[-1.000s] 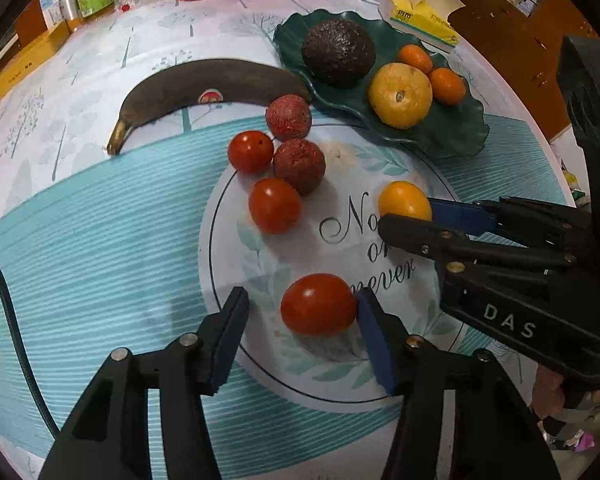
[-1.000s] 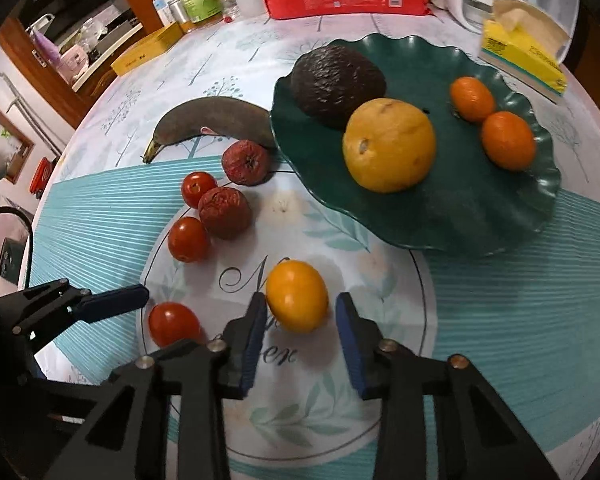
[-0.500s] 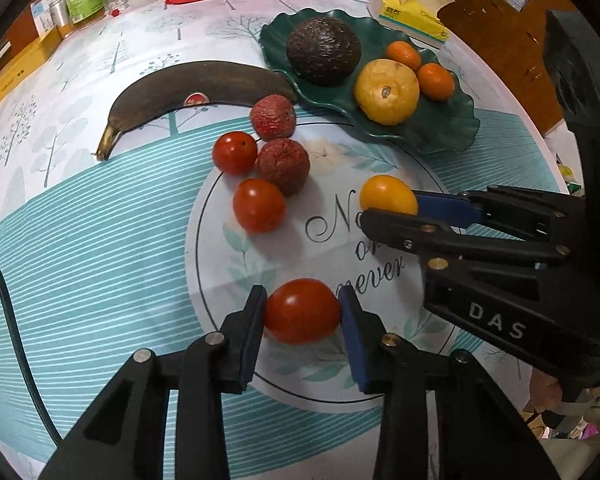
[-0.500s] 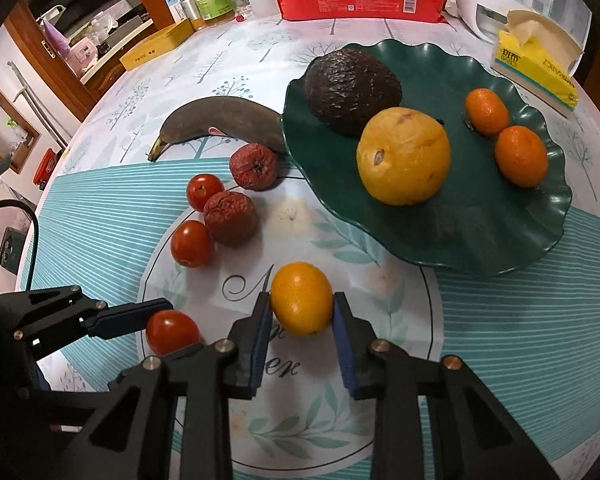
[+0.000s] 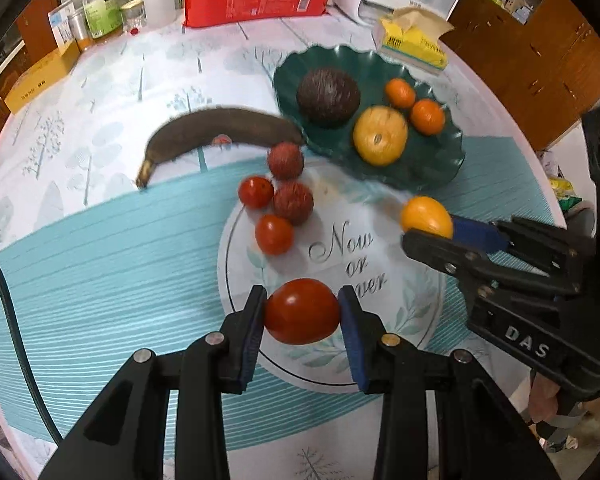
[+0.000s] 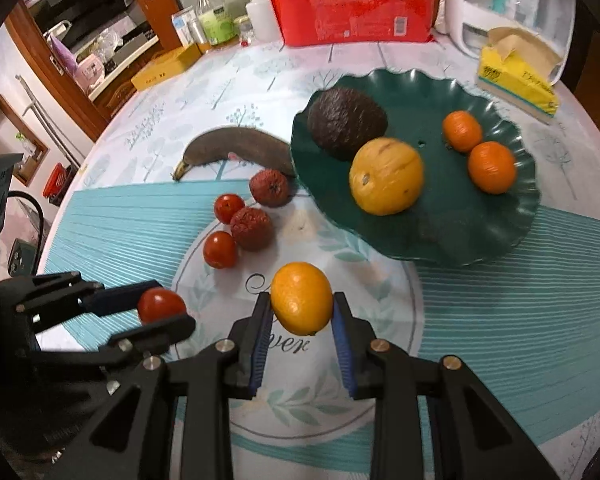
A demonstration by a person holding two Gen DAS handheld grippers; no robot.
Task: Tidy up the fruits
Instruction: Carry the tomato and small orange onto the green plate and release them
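Fruits are partly sorted: from the left wrist, the left tongs (image 5: 302, 312) are clamped on a tomato (image 5: 301, 311) held over the desk's (image 5: 100, 248) near edge, with two more tomatoes, two lychees and a dark banana (image 5: 220, 130) left mid-desk. From the right wrist, the right tongs (image 6: 301, 312) grip a small orange fruit (image 6: 301, 303); the green plate (image 6: 480, 236) toward the far right edge already holds an avocado, a yellow fruit and two tangerines.

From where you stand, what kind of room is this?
Most likely a home dining or kitchen area: a round table under a printed cloth, a green fruit plate, a tissue box, bottles and wooden cupboards behind.
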